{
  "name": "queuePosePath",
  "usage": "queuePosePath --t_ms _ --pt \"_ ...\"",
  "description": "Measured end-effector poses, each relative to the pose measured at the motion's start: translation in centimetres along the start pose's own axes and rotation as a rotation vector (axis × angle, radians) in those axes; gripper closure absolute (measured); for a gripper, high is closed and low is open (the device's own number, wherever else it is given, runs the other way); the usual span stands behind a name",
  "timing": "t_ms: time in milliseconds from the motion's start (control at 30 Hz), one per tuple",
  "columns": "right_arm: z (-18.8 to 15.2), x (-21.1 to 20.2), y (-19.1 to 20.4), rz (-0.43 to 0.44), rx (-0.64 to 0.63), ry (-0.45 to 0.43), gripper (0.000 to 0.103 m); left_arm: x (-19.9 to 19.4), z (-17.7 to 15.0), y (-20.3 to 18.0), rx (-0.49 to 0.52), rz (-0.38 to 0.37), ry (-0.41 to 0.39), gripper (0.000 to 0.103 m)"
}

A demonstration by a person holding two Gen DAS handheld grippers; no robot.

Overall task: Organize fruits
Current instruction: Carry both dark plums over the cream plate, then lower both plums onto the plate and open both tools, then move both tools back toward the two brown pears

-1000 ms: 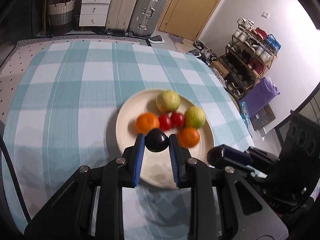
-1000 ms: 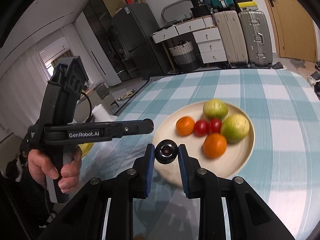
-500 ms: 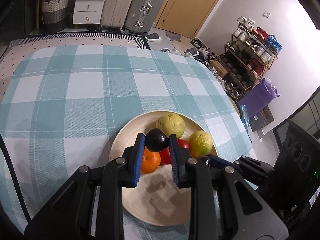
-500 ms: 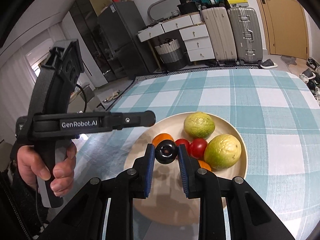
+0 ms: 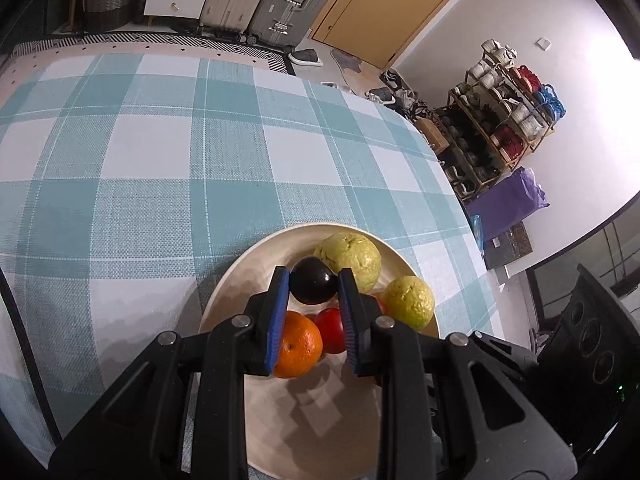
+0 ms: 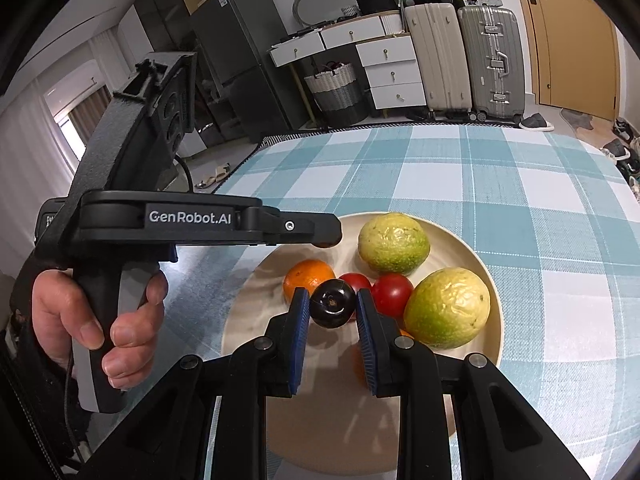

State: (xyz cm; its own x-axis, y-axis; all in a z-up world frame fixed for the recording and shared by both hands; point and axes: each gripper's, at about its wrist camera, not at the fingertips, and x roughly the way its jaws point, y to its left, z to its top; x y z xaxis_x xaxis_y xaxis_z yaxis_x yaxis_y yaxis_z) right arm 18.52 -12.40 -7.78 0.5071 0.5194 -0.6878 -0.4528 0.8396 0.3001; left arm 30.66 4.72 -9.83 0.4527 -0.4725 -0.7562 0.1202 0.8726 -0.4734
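Both grippers hold a dark plum. Seen from the left wrist, the left gripper (image 5: 313,288) has its jaws closed narrowly on a dark plum (image 5: 312,286), hanging over the far part of the cream plate (image 5: 224,292). Just beyond it lies a green guava (image 5: 352,255), with a second guava (image 5: 408,302) to the right, an orange (image 5: 298,344) and a red tomato (image 5: 331,330) below the blue pads.

From the right wrist, the right gripper (image 6: 333,307) likewise clamps another plum (image 6: 333,308) between its jaws, above the middle of the plate (image 6: 494,292). Behind it sit the orange (image 6: 308,276), two tomatoes (image 6: 392,294) and the two guavas (image 6: 394,242), the nearer one at right. The plate rests on a desk (image 6: 520,184) covered with a teal-and-white checked cloth. At left, a hand (image 6: 100,320) grips the handle of the other gripper, whose tip reaches over the plate's far rim.
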Motion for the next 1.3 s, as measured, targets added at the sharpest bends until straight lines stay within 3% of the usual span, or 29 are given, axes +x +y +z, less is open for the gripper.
queuePosePath --t_ms 167,233,433,667,900,1000,1067,1300 --pt "0.1 0.7 -0.6 -0.012 0.04 0.021 0.077 0.2 0.1 0.2 -0.033 -0.034 0.005 0.081" --pt "0.0 0.5 -0.5 -0.017 0.038 0.011 0.065 0.1 0.1 0.1 -0.033 -0.042 0.007 0.08" --pt "0.0 -0.4 -0.1 -0.014 0.026 -0.012 0.062 -1.4 -0.3 -0.1 -0.043 -0.029 -0.015 0.077" --pt "-0.3 -2.5 0.1 -0.028 0.026 -0.051 0.056 -4.4 -2.0 -1.2 -0.002 0.025 -0.047 0.062" --pt "-1.1 -4.4 0.3 -0.033 0.041 -0.075 0.054 -7.6 -4.3 -2.8 0.041 0.087 -0.095 0.039" --pt "-1.4 -5.2 0.3 -0.028 0.046 -0.085 0.052 -8.8 -5.4 -3.3 0.042 0.097 -0.107 0.035" --pt "-1.7 -5.8 0.5 -0.026 0.048 -0.093 0.049 -9.3 -6.0 -3.8 0.054 0.111 -0.112 0.035" --pt "-2.6 -8.2 1.0 -0.014 0.044 -0.151 0.024 -10.7 -8.7 -5.5 0.064 0.136 -0.116 0.024"
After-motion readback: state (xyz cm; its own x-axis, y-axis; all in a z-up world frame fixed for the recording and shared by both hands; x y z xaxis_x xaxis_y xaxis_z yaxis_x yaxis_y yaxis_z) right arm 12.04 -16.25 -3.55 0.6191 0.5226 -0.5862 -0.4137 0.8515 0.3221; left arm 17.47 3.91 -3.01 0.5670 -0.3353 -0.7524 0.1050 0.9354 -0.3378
